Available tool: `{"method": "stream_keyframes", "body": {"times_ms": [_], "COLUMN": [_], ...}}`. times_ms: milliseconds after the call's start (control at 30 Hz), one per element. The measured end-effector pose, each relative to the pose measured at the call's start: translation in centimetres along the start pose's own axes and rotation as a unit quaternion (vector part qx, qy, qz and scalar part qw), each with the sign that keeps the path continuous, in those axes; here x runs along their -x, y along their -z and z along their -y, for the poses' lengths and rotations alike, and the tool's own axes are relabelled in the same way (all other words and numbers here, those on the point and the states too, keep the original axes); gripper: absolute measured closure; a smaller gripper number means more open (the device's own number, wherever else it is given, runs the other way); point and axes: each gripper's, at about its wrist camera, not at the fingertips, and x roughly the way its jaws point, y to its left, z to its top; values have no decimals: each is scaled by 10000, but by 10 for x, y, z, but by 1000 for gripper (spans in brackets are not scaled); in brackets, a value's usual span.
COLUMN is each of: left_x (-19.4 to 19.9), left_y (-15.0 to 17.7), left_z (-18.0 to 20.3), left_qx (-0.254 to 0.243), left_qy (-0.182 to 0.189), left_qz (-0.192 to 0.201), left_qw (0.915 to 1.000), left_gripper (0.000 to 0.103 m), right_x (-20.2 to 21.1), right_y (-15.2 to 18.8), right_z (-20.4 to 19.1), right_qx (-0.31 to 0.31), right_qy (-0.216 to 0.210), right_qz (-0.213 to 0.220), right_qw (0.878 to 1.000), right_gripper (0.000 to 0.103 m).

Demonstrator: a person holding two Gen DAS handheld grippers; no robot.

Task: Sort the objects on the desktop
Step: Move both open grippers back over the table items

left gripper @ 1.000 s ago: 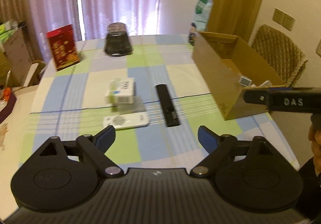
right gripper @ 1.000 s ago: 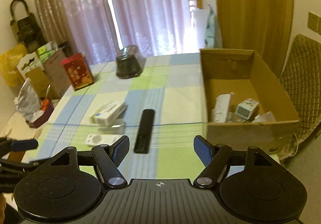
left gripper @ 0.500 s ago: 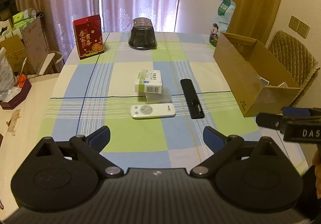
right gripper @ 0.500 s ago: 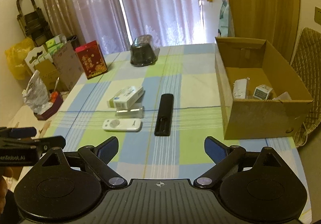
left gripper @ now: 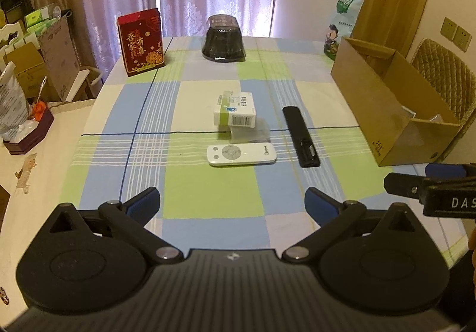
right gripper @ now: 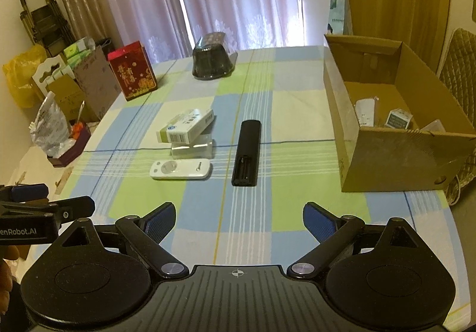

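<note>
Remotes (left gripper: 241, 154) untouched; claws (left gripper: 232, 201) apparently spread.

Right gripper (right gripper: 239, 217) at frame bottom, jaws spread wide, empty. Centre frame: black remote (right gripper: 246, 153), white remote (right gripper: 181, 169) to its left, medicine box (right gripper: 186, 125) above that. Cardboard box (right gripper: 398, 165) at right, holding small items.

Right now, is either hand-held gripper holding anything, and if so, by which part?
Nothing is held. The left hand-held gripper and the right hand-held gripper are both open and empty above the checked tablecloth.
</note>
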Motion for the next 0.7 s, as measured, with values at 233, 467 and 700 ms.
{"method": "stream_keyframes", "body": {"times_ms": [233, 467, 700], "left_x": [-9, -26, -51], "left_y": [3, -1, -12], "left_z": [-4, -6, -8], "left_qx": [13, -32, -145], "left_qy": [-35, -48, -68], "left_qz": [-120, -167, -98], "left_qw": [9999, 9998, 9998], "left_gripper": [1, 1, 1], "right_x": [-12, -26, -49], "right_y": [2, 2, 1], "right_z": [-2, 1, 7], "right_qx": [-5, -55, -83], "right_qy": [-46, -87, -105], "right_qz": [-136, -243, -301], "right_qw": [9999, 9997, 9995], "right_gripper": [8, 8, 8]}}
